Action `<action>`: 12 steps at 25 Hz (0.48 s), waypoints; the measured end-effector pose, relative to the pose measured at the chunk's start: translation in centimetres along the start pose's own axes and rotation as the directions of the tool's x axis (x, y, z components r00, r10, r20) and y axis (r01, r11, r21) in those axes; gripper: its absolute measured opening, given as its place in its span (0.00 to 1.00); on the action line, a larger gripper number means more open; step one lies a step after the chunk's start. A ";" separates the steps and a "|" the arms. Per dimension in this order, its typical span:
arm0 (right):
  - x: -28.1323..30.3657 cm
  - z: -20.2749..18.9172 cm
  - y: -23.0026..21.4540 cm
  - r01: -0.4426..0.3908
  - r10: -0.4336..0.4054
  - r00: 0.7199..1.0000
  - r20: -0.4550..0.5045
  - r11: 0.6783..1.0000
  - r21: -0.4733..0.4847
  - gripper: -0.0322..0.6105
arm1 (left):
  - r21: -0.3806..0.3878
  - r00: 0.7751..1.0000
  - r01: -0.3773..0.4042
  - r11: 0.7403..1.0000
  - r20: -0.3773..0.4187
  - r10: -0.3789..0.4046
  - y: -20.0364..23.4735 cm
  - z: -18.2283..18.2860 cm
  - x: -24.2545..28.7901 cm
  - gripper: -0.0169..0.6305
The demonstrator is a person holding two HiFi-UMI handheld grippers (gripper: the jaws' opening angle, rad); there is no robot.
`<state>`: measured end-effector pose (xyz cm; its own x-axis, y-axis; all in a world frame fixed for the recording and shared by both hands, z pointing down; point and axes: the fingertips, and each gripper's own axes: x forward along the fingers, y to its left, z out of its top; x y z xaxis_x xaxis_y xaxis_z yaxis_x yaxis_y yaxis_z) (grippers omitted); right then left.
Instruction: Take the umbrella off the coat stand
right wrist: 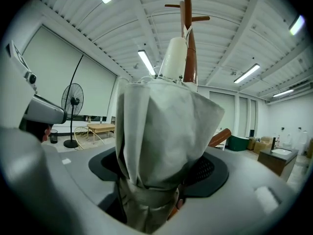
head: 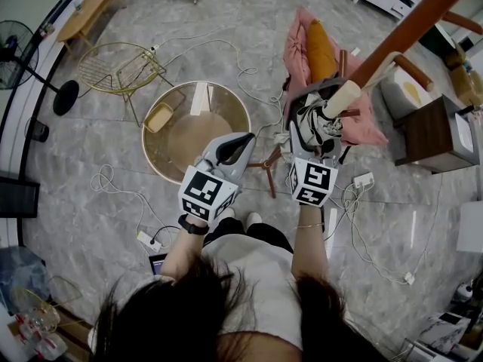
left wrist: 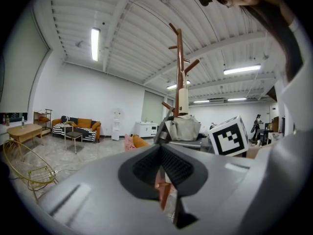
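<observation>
While the folded umbrella (right wrist: 161, 126) stands upright against the reddish-brown coat stand (right wrist: 190, 48), we see the right gripper (right wrist: 164, 173) clamped on its bundled pale fabric. A pad presses on each side, and the umbrella's cream end (right wrist: 173, 58) rises above the jaws, close beside the pole. The left gripper (left wrist: 161, 166) is held level just to the left of the right one, its jaws drawn together on nothing and apart from the umbrella.

Below us spreads a grey marble-tiled floor (head: 113, 179) crossed by loose white cables (head: 226, 47). A round glass table (head: 245, 119) with a gold rim sits in front of the left gripper, with a gold wire chair (head: 121, 68) and a black standing fan (head: 19, 55) beyond it. Near the stand's foot lies a pink cloth (head: 298, 47) bearing an orange cushion (head: 321, 47).

A small yellow tray (head: 158, 117) shows through the glass; we cannot tell what it holds. A dark green bin (right wrist: 239, 143) stands by the far wall, its contents out of sight.
</observation>
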<state>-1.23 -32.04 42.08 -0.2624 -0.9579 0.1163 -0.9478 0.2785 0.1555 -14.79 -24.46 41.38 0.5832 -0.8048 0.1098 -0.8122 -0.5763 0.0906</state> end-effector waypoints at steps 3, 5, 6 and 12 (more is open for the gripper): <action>-0.1 0.2 0.2 -0.018 0.018 1.000 0.005 1.000 0.012 0.58 | 0.000 1.000 -0.005 1.000 0.001 0.005 0.1 0.1 -0.1 0.12; -0.2 0.2 0.1 -0.021 0.020 1.000 0.010 0.999 0.027 0.58 | 0.000 1.000 -0.010 1.000 0.002 0.010 0.2 0.1 -0.2 0.12; -0.3 0.2 0.1 -0.020 0.020 1.000 0.013 0.999 0.036 0.58 | 0.000 1.000 -0.013 1.000 0.003 0.013 0.2 0.2 -0.3 0.12; -0.4 0.3 0.0 -0.026 0.026 1.000 0.006 0.998 0.053 0.58 | -0.003 0.999 -0.032 0.999 0.005 0.032 0.6 0.3 -0.8 0.12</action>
<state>-1.18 -31.64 41.73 -0.2878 -0.9508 0.1147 -0.9489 0.2993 0.1001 -15.75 -24.26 41.09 0.5572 -0.8234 0.1073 -0.8302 -0.5502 0.0897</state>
